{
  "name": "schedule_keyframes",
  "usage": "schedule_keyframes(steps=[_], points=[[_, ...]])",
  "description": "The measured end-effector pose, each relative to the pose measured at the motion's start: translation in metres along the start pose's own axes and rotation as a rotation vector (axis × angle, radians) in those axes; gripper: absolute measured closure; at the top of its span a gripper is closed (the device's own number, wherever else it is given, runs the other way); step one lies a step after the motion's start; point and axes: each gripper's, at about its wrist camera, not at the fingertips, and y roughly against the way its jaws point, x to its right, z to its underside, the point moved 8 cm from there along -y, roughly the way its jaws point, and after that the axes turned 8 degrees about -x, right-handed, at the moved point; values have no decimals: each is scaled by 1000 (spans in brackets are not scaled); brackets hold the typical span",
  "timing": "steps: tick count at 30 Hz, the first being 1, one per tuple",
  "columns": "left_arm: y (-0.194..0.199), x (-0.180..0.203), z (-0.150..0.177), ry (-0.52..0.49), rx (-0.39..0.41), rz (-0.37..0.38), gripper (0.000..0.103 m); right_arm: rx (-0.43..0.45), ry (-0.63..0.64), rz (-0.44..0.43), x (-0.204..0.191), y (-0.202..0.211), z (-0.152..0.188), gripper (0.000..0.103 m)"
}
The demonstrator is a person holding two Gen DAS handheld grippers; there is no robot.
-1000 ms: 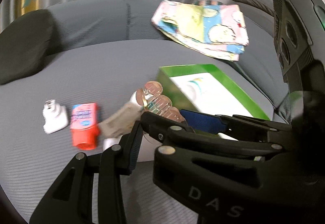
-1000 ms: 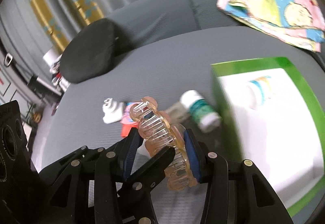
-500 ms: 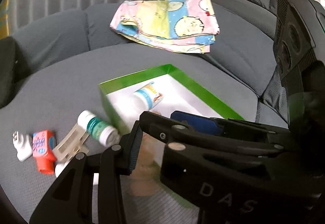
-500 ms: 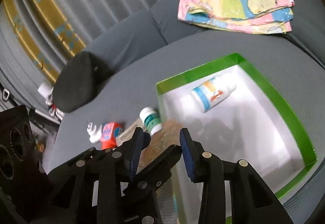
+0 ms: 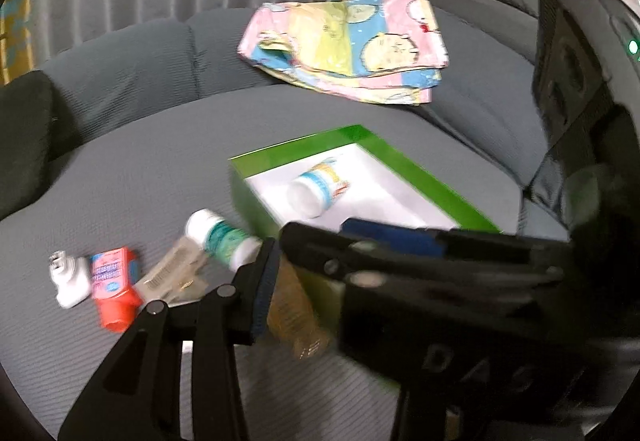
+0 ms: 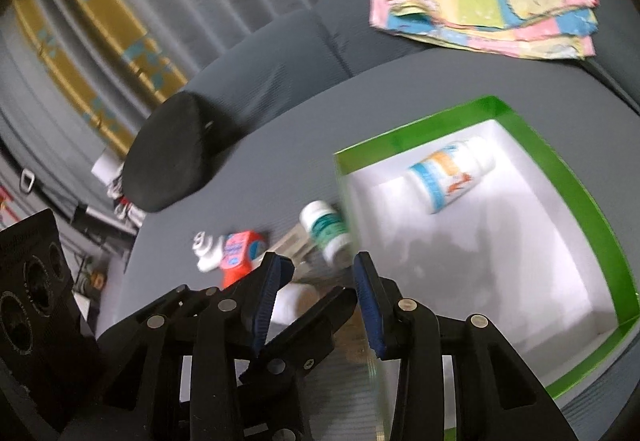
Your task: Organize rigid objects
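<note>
Left claw (image 5: 276, 269) (lettered "DAS")

My jaws black, with blue pads (image 6: 264, 305). Box (image 6: 568, 177) bright green on rim, white inside. Bottle in box (image 6: 450, 177) white, label with light blue and orange. Bottle outside box (image 6: 326, 229) white, teal label. Small carton (image 5: 114, 281) red-orange, pink and blue print. Plug-like piece (image 5: 70, 279) white. Clip on sofa (image 5: 176, 273) beige, half transparent. Blurred amber-brown thing (image 5: 296, 315) between my left jaws. Sofa (image 5: 140, 169) grey, fine ribbed. Cushion (image 6: 172, 157) black. Folded cloth (image 5: 352, 45) pink, yellow, light blue patches with cartoon figures. Curtain (image 6: 92, 41) grey with yellow stripe, teal marks.
</note>
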Motion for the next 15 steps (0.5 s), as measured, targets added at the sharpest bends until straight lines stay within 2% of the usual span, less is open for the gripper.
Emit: schedule_keyframes(steps=[3, 8, 9, 10, 12, 14, 15], points=[[5, -28, 10, 28, -8, -74, 61, -8, -1, 13, -7, -4, 1, 63], [9, -78, 33, 127, -32, -111, 60, -53, 6, 13, -15, -14, 6, 64], [8, -87, 37, 149, -36, -116, 56, -59, 18, 15, -20, -16, 8, 63], [7, -94, 41, 173, -41, -118, 52, -67, 29, 12, -24, -18, 9, 63], [4, -105, 49, 209, -54, -96, 52, -94, 46, -6, -34, -26, 14, 59], [-2, -108, 55, 224, -64, -63, 51, -125, 50, -21, -41, -35, 18, 50], [-5, -109, 56, 229, -68, -53, 49, -146, 44, -23, -43, -43, 21, 49]])
